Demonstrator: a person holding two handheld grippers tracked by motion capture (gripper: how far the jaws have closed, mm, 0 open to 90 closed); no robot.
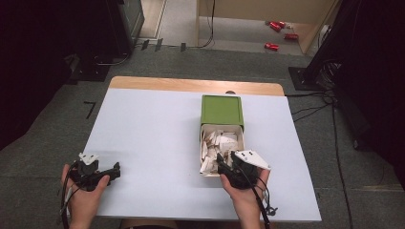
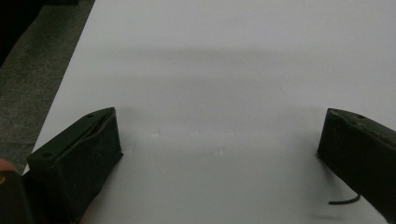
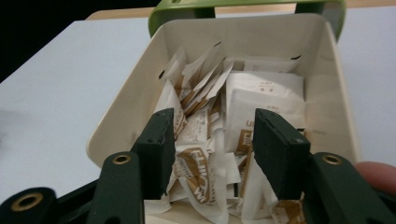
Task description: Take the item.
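From the high view, the right gripper reaches into the near end of the cream drawer, which is pulled out of a green box on the white table. The drawer is full of white and brown sachets. The left gripper rests near the table's near left corner, well apart from the drawer.

In the left gripper view, its fingers stand wide apart over bare table, with nothing between them.

In the right gripper view, the fingers stand partly spread and dip into the drawer among the sachets. One brown-printed sachet lies between them, with more packets beyond and beside them. Whether the pads press on it cannot be told.
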